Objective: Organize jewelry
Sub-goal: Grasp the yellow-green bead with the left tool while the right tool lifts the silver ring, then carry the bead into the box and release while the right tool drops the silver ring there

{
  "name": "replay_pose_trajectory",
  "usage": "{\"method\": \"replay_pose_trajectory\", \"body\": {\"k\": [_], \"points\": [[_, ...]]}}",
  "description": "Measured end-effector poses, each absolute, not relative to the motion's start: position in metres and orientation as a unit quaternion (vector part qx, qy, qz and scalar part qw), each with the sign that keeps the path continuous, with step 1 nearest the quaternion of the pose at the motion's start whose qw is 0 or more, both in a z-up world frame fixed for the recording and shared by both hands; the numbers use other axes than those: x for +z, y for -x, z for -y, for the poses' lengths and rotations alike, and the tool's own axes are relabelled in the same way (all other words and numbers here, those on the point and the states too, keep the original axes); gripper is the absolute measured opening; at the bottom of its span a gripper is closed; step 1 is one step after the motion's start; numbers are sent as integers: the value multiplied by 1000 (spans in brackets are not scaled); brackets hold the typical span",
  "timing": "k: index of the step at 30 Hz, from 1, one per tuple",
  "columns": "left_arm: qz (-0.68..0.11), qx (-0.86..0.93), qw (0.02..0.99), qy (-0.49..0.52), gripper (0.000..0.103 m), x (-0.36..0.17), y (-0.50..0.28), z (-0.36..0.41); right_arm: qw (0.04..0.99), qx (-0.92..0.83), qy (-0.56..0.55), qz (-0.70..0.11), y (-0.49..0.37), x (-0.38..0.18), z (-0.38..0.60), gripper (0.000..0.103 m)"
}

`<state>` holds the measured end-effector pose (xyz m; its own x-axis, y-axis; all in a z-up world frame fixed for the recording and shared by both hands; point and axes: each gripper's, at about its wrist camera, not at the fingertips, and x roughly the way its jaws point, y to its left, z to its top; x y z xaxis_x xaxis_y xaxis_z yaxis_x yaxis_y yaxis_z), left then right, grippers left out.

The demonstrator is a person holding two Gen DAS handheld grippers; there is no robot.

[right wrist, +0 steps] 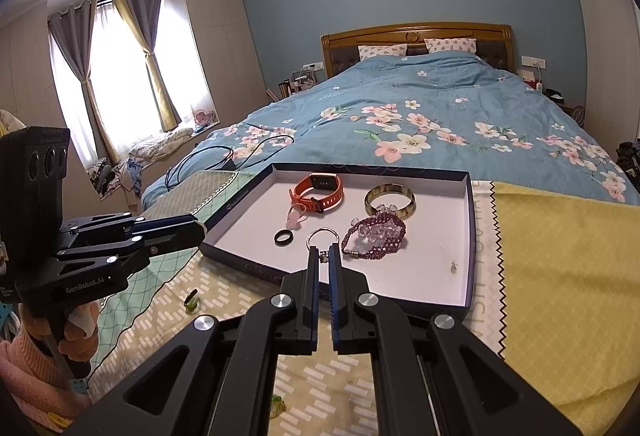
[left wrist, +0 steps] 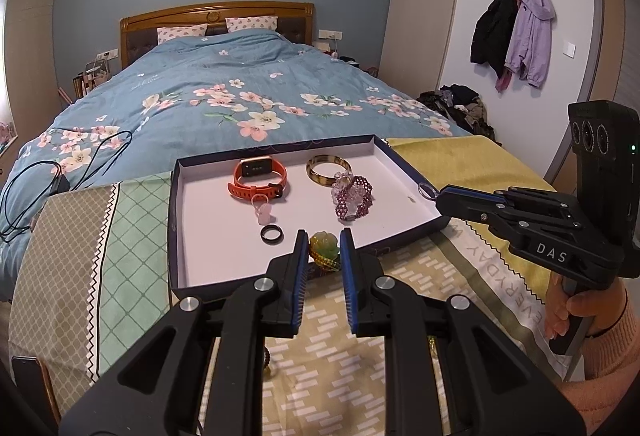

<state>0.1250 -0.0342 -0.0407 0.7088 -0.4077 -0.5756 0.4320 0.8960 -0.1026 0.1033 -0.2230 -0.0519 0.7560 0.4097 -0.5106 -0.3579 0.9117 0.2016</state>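
Observation:
A shallow box tray with a white floor holds an orange watch, a tortoiseshell bangle, a purple bead bracelet, a pink charm and a black ring. My left gripper grips a green flower pendant above the tray's near edge. My right gripper is shut on a silver ring, held over the tray's right side.
The tray sits on patterned cloths at the foot of a bed with a blue floral quilt. A small green item lies on the cloth left of the tray. Black cables lie on the quilt. A phone lies at far left.

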Motion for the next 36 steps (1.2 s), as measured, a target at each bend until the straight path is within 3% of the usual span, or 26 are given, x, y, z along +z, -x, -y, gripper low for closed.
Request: {"method": "replay_pose_trajectory", "body": {"k": [36], "points": [[-310,-209,927,-18,16,-48,-157,36,936,201,-49,-286,-129,-55,218,3]]}}
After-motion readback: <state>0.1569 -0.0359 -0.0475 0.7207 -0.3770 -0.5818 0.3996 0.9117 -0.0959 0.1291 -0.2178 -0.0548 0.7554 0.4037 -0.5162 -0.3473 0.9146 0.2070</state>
